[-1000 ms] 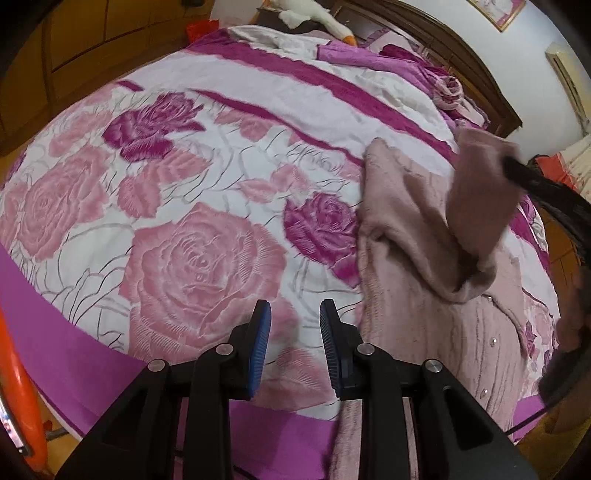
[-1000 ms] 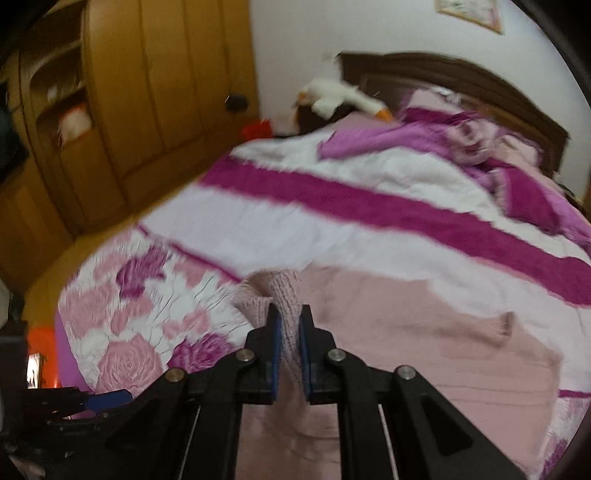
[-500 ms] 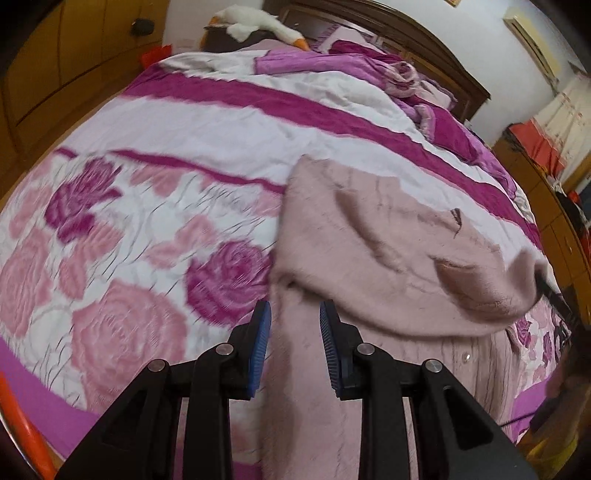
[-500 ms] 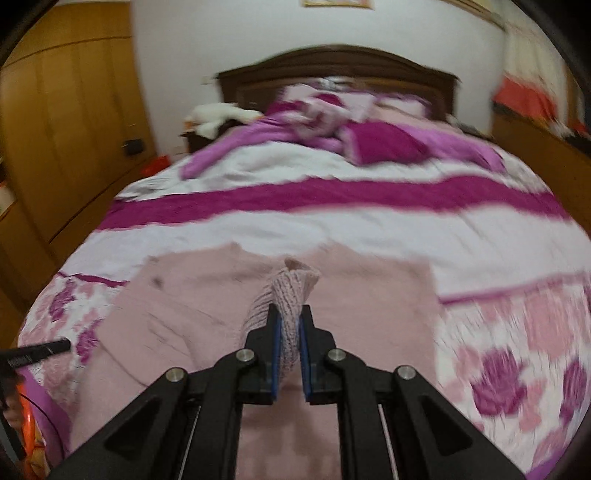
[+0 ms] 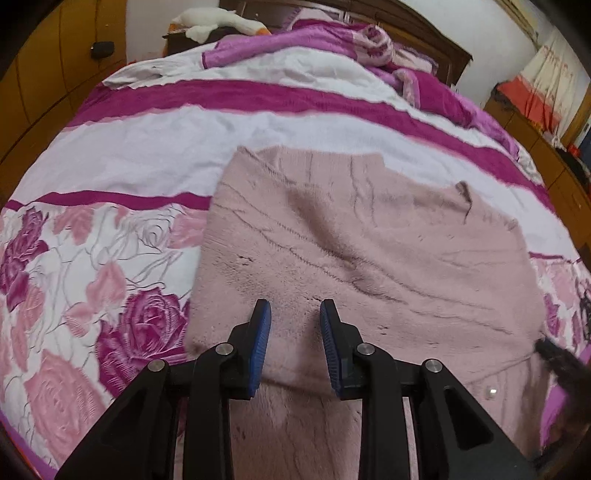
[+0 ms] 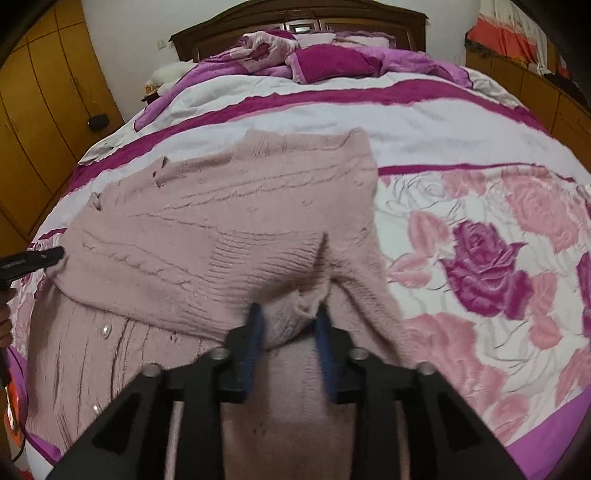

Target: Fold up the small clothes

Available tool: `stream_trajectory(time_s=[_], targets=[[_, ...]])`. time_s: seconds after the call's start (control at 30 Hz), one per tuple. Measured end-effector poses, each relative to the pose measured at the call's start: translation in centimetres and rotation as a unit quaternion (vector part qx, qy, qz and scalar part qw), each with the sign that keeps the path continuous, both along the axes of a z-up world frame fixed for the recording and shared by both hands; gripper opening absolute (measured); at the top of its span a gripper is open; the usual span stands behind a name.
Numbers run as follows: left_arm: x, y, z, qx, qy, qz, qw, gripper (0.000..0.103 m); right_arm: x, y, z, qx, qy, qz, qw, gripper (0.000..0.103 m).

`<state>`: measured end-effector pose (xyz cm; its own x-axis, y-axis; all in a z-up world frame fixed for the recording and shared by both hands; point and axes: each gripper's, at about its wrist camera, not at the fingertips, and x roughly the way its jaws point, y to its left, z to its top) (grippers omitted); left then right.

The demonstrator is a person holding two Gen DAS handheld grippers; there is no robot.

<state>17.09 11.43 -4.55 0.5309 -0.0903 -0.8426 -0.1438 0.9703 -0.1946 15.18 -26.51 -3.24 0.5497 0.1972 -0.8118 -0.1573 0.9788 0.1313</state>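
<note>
R gripper (image 6: pixel 288 325): jaws opening, sweater (image 6: pixel 229 236) cuff (image 6: pixel 291 314) lies loose between the pads, no pinch. L gripper (image 5: pixel 295 343): jaws stand apart w/ a gap, nothing between, hovering over sweater on near part of bed (image 6: pixel 461 122). L gripper tip at left edge in R view has white lettering, too small to read. Sweater's near hem cut off behind grippers.

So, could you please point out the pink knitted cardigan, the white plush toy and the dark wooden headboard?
Pink knitted cardigan (image 5: pixel 351 240): left wrist view, middle of the folded-over body.
White plush toy (image 5: pixel 218 20): left wrist view, its white body.
Dark wooden headboard (image 6: pixel 295 18): right wrist view, top rail.
</note>
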Motion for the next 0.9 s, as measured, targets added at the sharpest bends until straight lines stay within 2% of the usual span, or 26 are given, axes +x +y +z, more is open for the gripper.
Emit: stream_trajectory(time_s=[0.23,0.43,0.47,0.5,0.53,0.57,0.6,0.7,0.77,0.9], targets=[[0.3,-0.3,-1.3,0.007,-0.004,-0.005,1.0000,0.009,1.2,-1.7,2.7,0.023,-0.031,-0.011,0.999,0.048],[0.4,0.1,-1.7,-0.019,-0.007,0.000,0.9998,0.016,4.8,-0.4,1.1,0.036,-0.009,0.009,0.999,0.048],[0.4,0.0,-1.6,-0.018,-0.005,-0.003,0.9998,0.016,5.2,0.0,0.6,0.033,-0.003,0.014,0.999,0.046],[0.4,0.0,-1.4,-0.018,-0.003,-0.007,0.9998,0.016,5.4,0.5,0.3,0.028,0.001,0.021,0.999,0.029],[0.3,0.2,-1.1,-0.021,-0.004,-0.007,0.9997,0.016,5.3,0.9,0.1,0.027,0.003,0.029,0.999,0.017],[0.1,0.4,-0.7,-0.030,-0.013,-0.001,0.9995,0.016,5.3,1.4,0.1,0.026,0.008,0.042,0.999,0.009],[-0.2,0.6,-0.2,-0.040,-0.026,0.003,0.9989,0.016,5.2,1.8,0.4,0.026,0.007,0.048,0.999,0.008],[-0.7,1.0,1.0,-0.050,-0.065,0.008,0.9966,0.016,4.5,3.1,3.0,0.024,-0.025,0.072,0.997,0.007],[-0.8,1.1,1.9,-0.050,-0.097,0.013,0.9940,0.016,4.0,3.6,6.1,0.025,-0.064,0.084,0.994,0.007],[0.0,1.2,2.1,-0.058,-0.116,0.020,0.9913,0.016,2.4,3.3,12.5,0.026,-0.169,0.076,0.982,0.007]])
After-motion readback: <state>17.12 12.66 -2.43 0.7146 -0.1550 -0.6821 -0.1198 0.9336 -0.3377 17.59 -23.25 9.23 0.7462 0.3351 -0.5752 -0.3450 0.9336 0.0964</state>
